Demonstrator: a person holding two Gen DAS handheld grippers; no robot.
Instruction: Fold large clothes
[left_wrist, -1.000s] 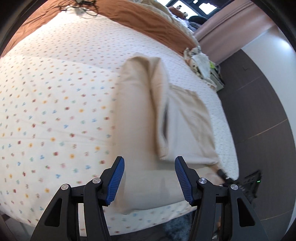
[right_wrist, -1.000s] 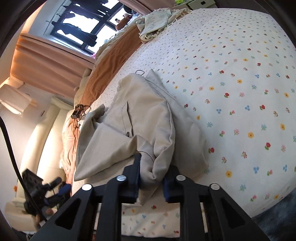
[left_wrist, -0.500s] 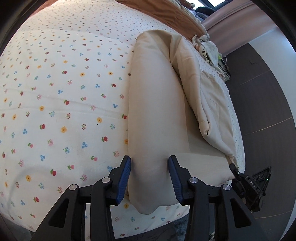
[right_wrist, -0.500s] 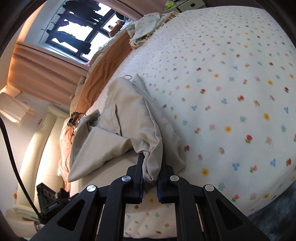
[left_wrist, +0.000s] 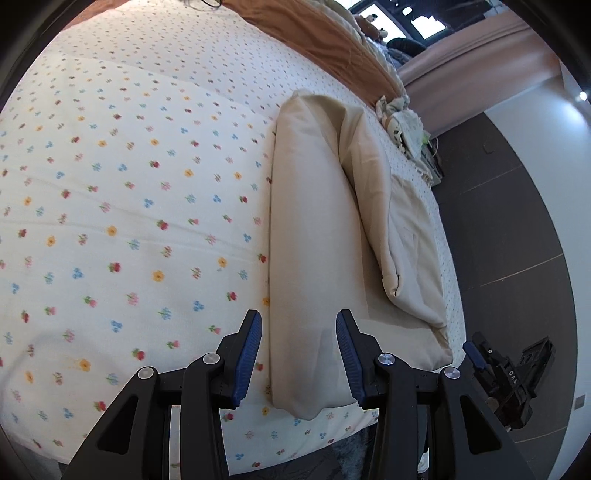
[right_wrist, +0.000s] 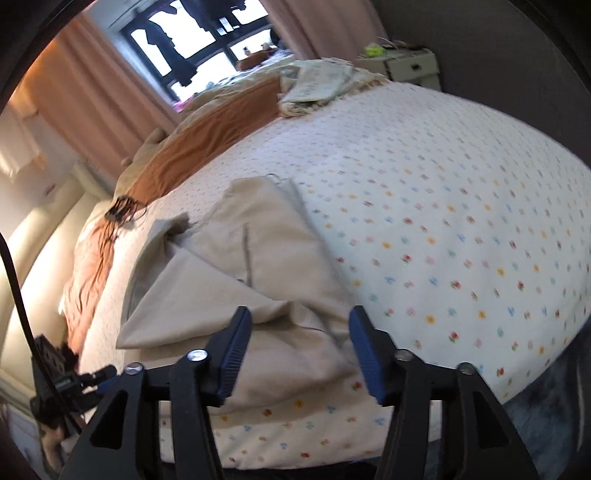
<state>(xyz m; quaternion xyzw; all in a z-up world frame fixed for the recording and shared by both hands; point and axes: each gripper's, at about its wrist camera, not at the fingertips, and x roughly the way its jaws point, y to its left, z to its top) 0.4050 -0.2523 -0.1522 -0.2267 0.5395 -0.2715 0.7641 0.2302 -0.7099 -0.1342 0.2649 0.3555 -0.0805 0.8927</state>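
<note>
Left wrist view: a beige garment (left_wrist: 314, 229) is seen lying on a bed, folded lengthwise into a long band that runs from about 12 o'clock down to 6 o'clock, with a loose flap (left_wrist: 410, 236) bunched along its 3 o'clock side. Its near end is placed between the blue pads of the left gripper (left_wrist: 299, 354), and a gap is seen between each pad and the cloth, so the left gripper is taken as released, holding nothing. In the right wrist view the same garment (right_wrist: 258, 266) is shown rumpled, spreading from the picture's middle towards 9 o'clock, with a triangular fold (right_wrist: 184, 295) laid across it. The jaws of the right gripper (right_wrist: 299, 350) are opening, set well apart over the garment's near edge; cloth lies below and between them, but nothing is pressed by the pads. The garment is carried by a white floral bedsheet (left_wrist: 129, 206) near the bed's edge. Towards 12 o'clock an orange blanket (left_wrist: 314, 37) is laid across the bed, and a small pile of pale cloth (left_wrist: 402, 122) is seen at about 2 o'clock. A dark floor (left_wrist: 517, 229) is visible at 3 o'clock. In the right wrist view a window (right_wrist: 199, 40) with pink curtains (right_wrist: 92, 96) is shown at 11 o'clock, and a white bedside cabinet (right_wrist: 410, 66) at 1 o'clock.
</note>
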